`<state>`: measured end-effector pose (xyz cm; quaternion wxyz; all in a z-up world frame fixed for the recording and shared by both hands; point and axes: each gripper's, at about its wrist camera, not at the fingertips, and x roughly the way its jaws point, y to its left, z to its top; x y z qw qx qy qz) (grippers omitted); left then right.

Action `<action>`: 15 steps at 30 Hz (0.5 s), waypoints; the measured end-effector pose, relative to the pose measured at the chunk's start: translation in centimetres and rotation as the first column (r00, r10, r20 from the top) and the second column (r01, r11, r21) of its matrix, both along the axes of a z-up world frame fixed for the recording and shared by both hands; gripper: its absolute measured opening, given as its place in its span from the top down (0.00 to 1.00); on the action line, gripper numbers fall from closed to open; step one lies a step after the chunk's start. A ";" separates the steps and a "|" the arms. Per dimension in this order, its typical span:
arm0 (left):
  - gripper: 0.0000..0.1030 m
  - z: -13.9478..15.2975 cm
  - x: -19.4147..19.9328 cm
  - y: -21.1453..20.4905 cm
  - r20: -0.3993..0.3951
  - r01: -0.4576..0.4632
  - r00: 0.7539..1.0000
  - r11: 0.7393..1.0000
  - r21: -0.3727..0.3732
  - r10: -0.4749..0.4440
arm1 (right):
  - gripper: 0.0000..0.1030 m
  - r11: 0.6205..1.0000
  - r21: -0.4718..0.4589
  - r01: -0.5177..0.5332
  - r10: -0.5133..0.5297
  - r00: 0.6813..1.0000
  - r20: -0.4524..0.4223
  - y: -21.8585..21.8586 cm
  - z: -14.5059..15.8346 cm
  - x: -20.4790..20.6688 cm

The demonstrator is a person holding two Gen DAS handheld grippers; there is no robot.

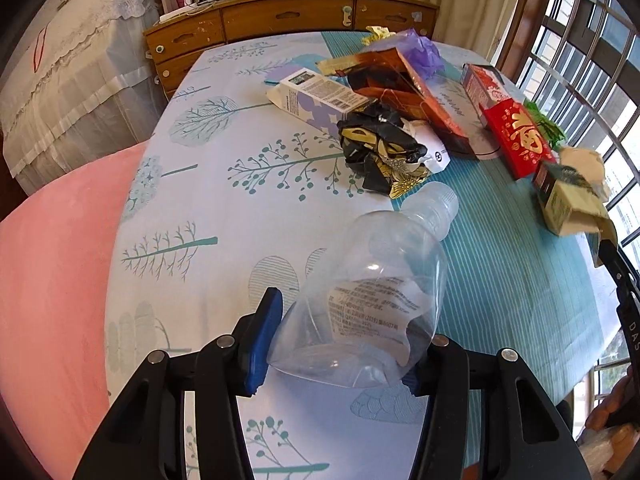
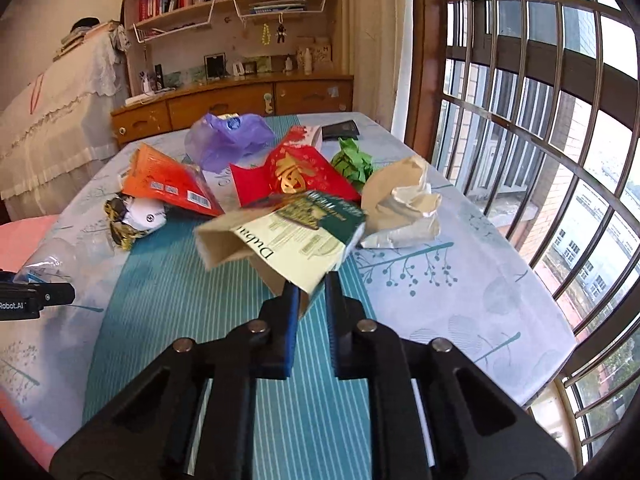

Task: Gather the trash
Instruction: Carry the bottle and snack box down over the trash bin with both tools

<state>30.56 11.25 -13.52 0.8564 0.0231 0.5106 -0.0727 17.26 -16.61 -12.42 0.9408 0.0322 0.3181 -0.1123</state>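
Left gripper [image 1: 340, 344] clamped on base of clear plastic bottle [image 1: 372, 288], neck pointed toward 1 o'clock, bottle held over tree-print bedsheet [image 1: 192, 184]. Right gripper [image 2: 310, 292] pinched on flattened green-and-cream carton [image 2: 288, 236], lifted off sheet. Rest of trash pile seen further out at 12 o'clock: red envelope [image 2: 288, 176], orange packet [image 2: 168, 180], purple plastic bag [image 2: 228, 140], crumpled paper [image 2: 404, 204], green wrapper [image 2: 352, 160], black-and-gold wrapper [image 1: 380, 148]

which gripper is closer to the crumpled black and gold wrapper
Left. The left gripper, clamped on the clear plastic bottle, sits just short of the black and gold wrapper. The right gripper, holding a torn carton, is off to the wrapper's right.
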 end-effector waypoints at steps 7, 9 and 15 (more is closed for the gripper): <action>0.50 2.7 -3.5 0.1 0.039 0.004 0.999 0.999 -0.036 -0.003 | 1.00 0.989 0.107 -0.099 0.098 0.995 0.013 -0.6 2.7 -2.9; 0.50 3.5 -4.8 -0.2 0.054 0.013 0.998 0.999 -0.041 -0.011 | 1.00 0.985 0.122 -0.122 0.120 0.993 0.023 -0.6 3.6 -4.1; 0.50 5.7 -9.1 -1.4 0.078 0.032 0.997 0.998 -0.058 -0.027 | 1.00 0.970 0.156 -0.186 0.182 0.983 0.041 -0.1 5.8 -7.6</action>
